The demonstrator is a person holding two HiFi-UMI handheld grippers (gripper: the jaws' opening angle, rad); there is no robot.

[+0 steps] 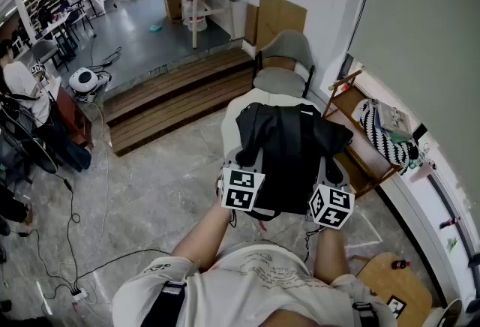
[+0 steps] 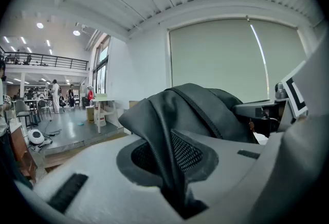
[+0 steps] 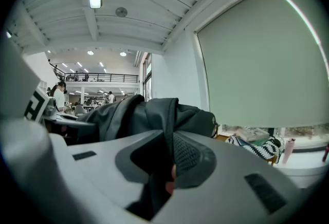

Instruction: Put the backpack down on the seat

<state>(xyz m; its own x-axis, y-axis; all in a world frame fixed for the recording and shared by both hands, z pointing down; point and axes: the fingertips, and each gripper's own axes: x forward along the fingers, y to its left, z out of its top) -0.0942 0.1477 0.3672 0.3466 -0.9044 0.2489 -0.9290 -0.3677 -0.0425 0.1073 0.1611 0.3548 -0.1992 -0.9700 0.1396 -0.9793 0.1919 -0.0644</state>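
A black backpack hangs between my two grippers over a white padded seat; whether its bottom touches the seat is hidden. My left gripper is shut on a fold of the backpack's left side, and the black fabric runs down into the narrow gap of the left gripper. On the bag's right side my right gripper is likewise shut on the backpack, with fabric pinched in the right gripper. Both grippers point nearly level.
A grey chair stands just behind the seat. At the right, a wooden shelf holds a black-and-white striped bag. Wooden steps lie to the left, cables cross the floor, and a round wooden stool sits near my right.
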